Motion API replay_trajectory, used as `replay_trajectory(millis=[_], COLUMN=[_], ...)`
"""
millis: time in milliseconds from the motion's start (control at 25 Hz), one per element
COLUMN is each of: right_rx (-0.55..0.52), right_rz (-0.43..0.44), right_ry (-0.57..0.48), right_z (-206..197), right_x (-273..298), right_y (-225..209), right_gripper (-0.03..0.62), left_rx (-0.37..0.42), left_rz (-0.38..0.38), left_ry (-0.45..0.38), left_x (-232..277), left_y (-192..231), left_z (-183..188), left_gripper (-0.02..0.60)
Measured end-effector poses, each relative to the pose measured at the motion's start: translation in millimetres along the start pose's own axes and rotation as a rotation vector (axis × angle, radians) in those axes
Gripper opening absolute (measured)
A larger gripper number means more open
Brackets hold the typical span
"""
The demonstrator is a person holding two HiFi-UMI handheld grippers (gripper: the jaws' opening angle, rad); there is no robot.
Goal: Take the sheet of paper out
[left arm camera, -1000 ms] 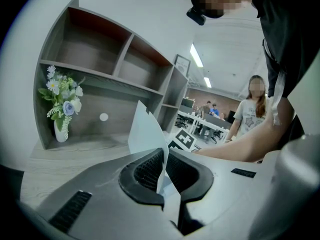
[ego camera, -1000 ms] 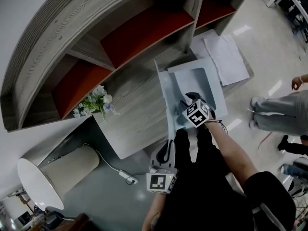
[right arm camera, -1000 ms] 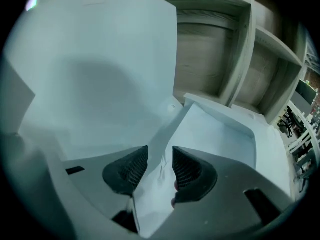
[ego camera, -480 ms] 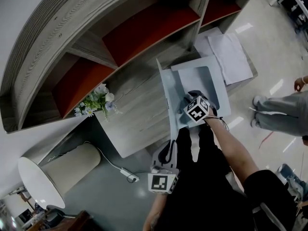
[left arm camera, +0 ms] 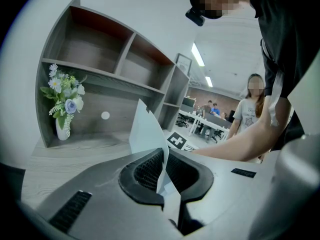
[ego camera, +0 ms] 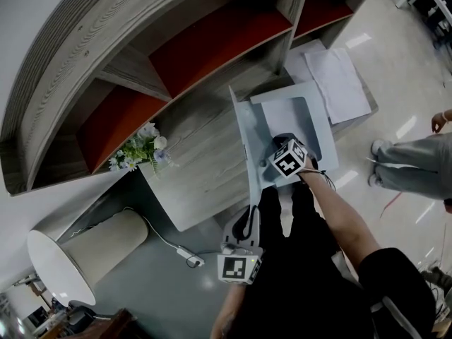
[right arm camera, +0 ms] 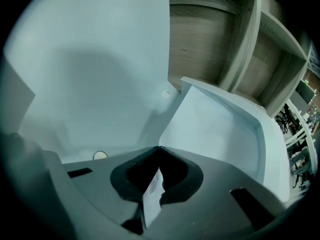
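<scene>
- Sheet of paper [ego camera: 286, 119], in the head view, lies inside the open folder [ego camera: 323, 150] on the desk [ego camera: 191, 182]. The right gripper [ego camera: 277, 142] points steeply down onto its near edge. The left gripper [ego camera: 248, 216] holds the folder's cover [ego camera: 240, 140] upright just beside it. Compared with the earlier frames, the right gripper sits slightly lower on the folder. The left gripper, the cover and the sheet are where they were.
- In the left gripper view, we see the jaws together on the thin edge of the cover [left arm camera: 145, 129], which rises between the pads towards the shelf [left arm camera: 110, 69].
- In the right gripper view, the jaws have just been closing and now meet at their tips. A white strip of the sheet [right arm camera: 215, 129] is pinched between them, and its near corner lifts off the folder's floor. The cover [right arm camera: 85, 59] stands as a pale wall on the left.
- We judge that the grasp is now made, so the sheet can be drawn out towards the folder's open side while the cover is held up. The hold is thin and near the edge, so the paper could slip or crease.
</scene>
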State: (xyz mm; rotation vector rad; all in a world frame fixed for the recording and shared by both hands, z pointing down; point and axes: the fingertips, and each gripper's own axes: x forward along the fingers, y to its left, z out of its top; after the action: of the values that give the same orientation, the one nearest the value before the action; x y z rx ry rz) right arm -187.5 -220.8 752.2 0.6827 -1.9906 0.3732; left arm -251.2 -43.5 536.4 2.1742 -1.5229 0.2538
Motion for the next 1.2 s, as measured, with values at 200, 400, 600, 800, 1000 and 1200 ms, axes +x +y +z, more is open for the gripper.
replay_trajectory(millis=[200,400,600,800,1000,1200], right_rx=[-0.003,0.024,0.112,0.178,0.234,0.256], right_rz=[0.014,0.038,0.093,0.131,0.166,0.198], right_ry=[-0.007,-0.067,-0.158,-0.25,-0.33,-0.402], right_z=[-0.5,9.5,24.1,33.2,39.1,41.6], right_x=[-5.2,-21.9,-49.6,-82.5,-115.5,-149.2], right_y=[1.9,7.3,14.9,15.8,9.2,0.4], right_gripper=[0.014,0.014,0.014,0.014,0.014,0.014], left_rx=[0.018,0.012,-0.004,0.002,0.009,0.01], left_rz=[-0.006,-0.004,0.013,0.034,0.066,0.094], left_ry=[-0.008,-0.003,-0.003,-0.008,-0.013,-0.023], left_x=[1.2,3.7,6.2,8.7,9.2,13.1], left_y=[-2.8,-5.0,-9.0,-14.9,-16.1,-21.7], left_z=[1.9,3.1,5.3,5.7,5.7,7.6], left_gripper=[0.025,0.025,0.025,0.026,0.026,0.026])
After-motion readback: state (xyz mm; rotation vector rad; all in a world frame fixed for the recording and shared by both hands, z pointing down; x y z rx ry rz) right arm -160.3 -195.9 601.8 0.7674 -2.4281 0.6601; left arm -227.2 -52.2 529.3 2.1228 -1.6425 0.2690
